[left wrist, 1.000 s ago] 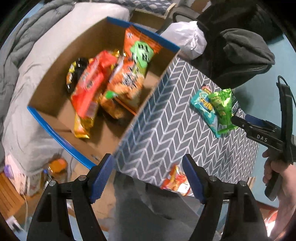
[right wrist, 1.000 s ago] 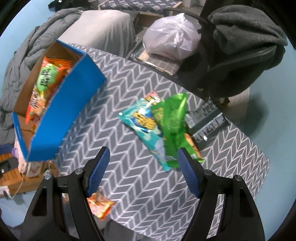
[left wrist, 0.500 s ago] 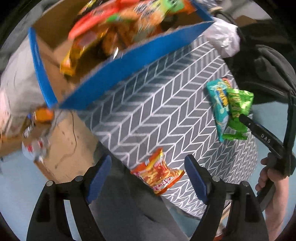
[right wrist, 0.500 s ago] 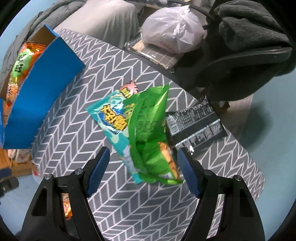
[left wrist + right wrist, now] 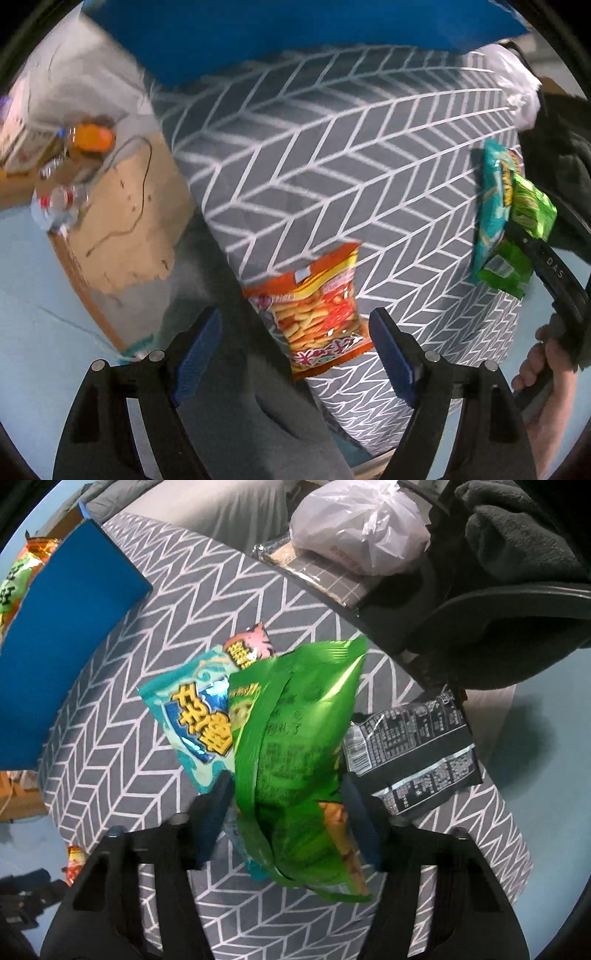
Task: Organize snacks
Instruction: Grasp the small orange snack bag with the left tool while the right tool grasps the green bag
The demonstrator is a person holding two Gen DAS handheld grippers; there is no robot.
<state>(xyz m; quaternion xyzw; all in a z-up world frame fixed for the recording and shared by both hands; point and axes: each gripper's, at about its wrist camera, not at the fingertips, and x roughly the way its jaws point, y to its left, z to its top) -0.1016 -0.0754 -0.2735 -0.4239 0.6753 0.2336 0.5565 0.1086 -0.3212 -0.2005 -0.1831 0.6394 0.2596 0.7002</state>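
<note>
Right wrist view: a second ago the right tool (image 5: 286, 819) hovered open above the counter (image 5: 129, 738); now its pads flank the green snack bag (image 5: 295, 746), apparently closing on it, so a pick-up toward the blue box (image 5: 62, 646) seems underway. The bag overlaps a teal bag (image 5: 192, 716), beside a black packet (image 5: 413, 746). The left tool (image 5: 295, 350) has swung down from the box and hangs wide open, empty, over the orange bag (image 5: 317, 310) at the counter's edge.
</note>
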